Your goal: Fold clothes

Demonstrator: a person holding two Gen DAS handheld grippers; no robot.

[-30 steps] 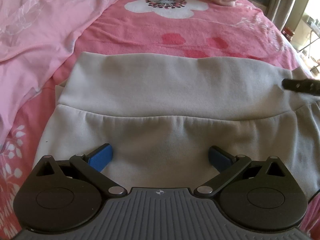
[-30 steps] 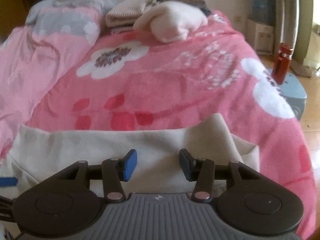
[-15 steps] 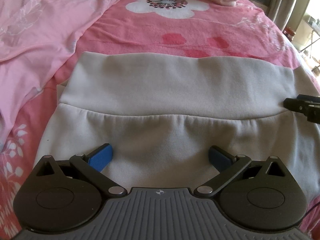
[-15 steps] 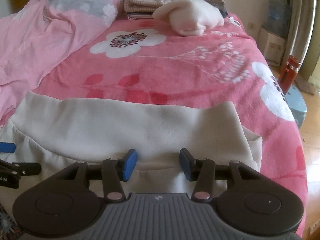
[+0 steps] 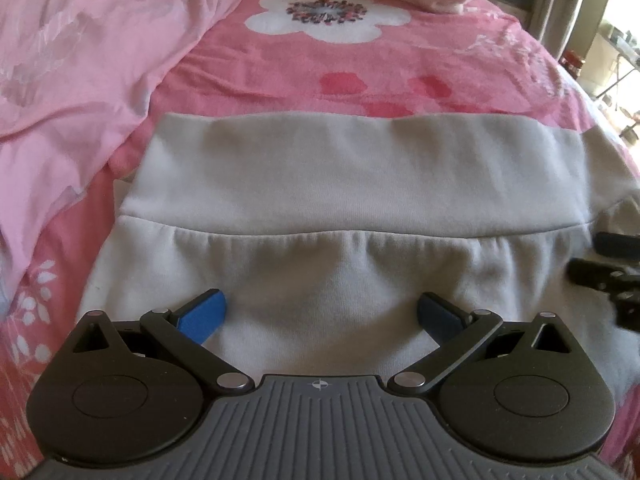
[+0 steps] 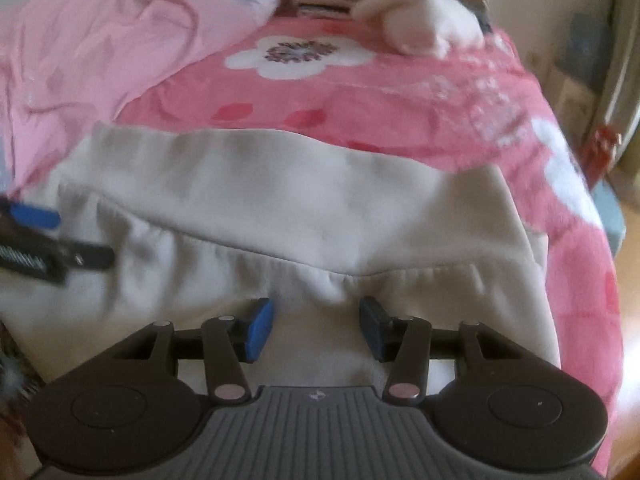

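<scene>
Both claws, left claw [image 5: 320, 312] and right claw [image 6: 316, 328], point steeply down over the grey garment [image 5: 340, 184] on the bed [image 5: 400, 80], jaws apart, gripping nothing.

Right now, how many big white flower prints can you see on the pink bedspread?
2. One flower lies beyond the grey garment, near the cream bundle; another white print lies at the right edge, partly cut off. More may be hidden.

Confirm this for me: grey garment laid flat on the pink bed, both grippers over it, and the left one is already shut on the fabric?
Not quite. The left gripper is open: the left wrist view shows its blue pads spread wide, nothing pinched. The rest holds: the grey garment lies flat on the pink bed, with the right gripper over it too.
</scene>
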